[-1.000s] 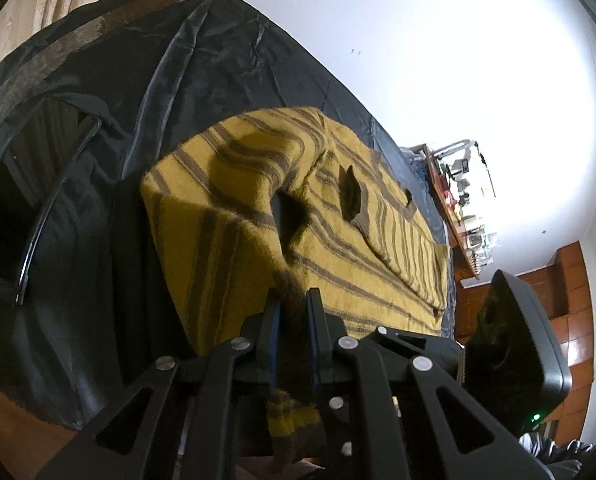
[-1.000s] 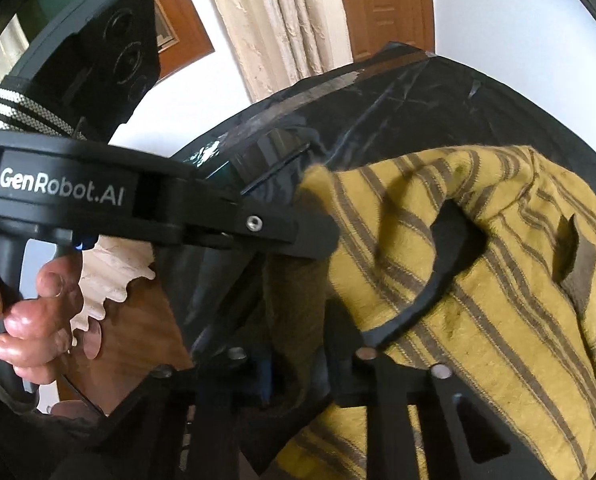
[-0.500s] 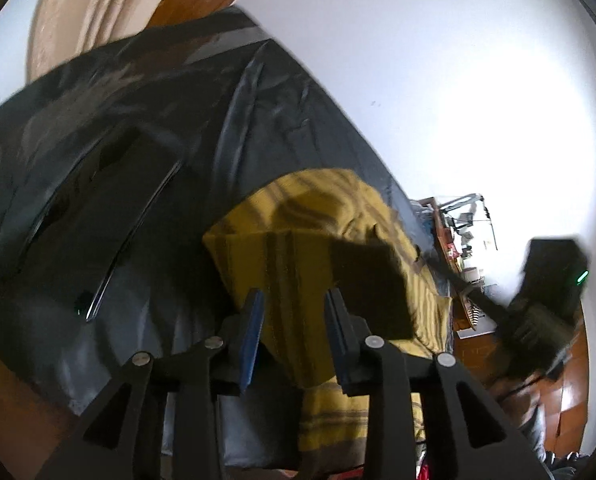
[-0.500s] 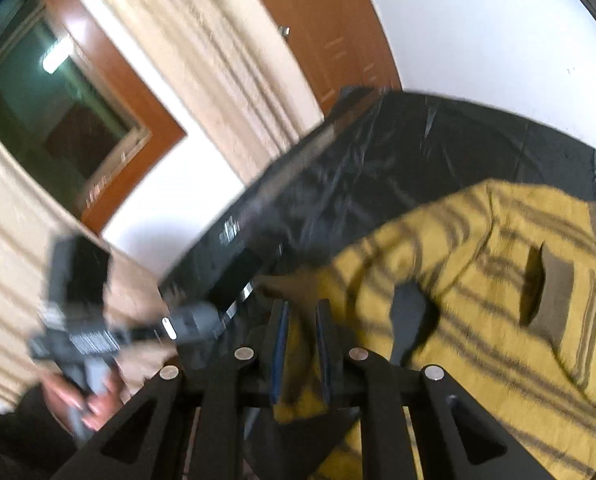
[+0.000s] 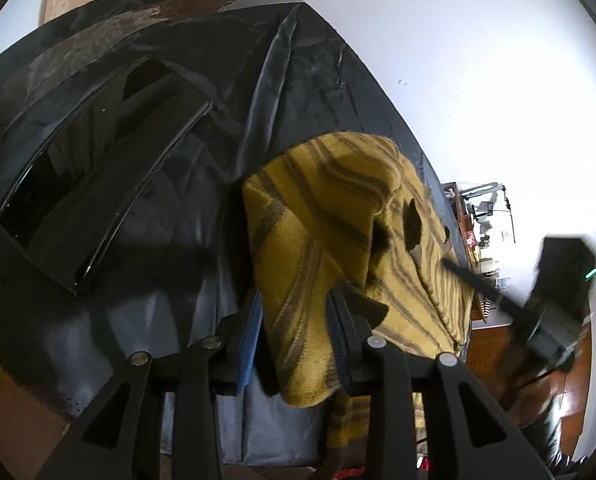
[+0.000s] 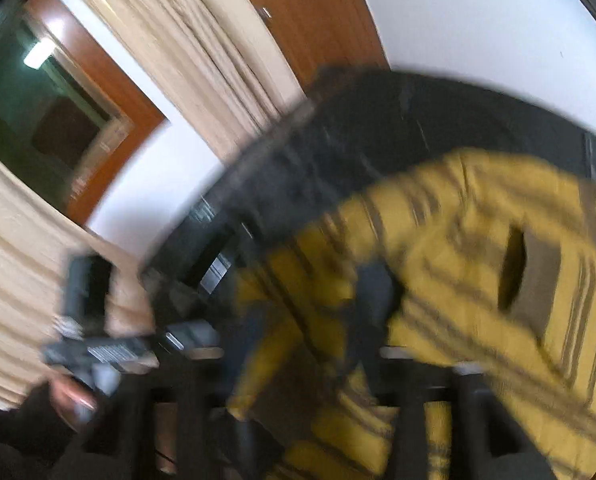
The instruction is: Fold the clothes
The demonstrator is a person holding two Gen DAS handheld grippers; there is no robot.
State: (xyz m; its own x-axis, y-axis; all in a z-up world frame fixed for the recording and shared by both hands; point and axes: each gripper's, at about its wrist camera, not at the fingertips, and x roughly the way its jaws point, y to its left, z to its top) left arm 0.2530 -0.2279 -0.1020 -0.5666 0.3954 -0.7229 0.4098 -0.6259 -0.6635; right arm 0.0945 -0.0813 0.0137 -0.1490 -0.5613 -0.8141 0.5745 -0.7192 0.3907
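1. The mustard-yellow woven garment with dark stripes (image 5: 337,240) is lying on the table covered with a black shiny sheet (image 5: 178,128), and one folded edge is hanging over the near rim.
2. The left gripper (image 5: 296,320) is standing partly open; its jaws have just been opening, the folded cloth is sitting between them, and the blue pads (image 5: 250,332) are not pressing it.
3. The right gripper (image 6: 317,340) is very blurred; its jaws have just been opening wide, and the yellow cloth (image 6: 477,280) seems to be lying loose between them.
4. A flat black glossy tray (image 5: 86,200) is resting on the sheet, well apart from the garment.
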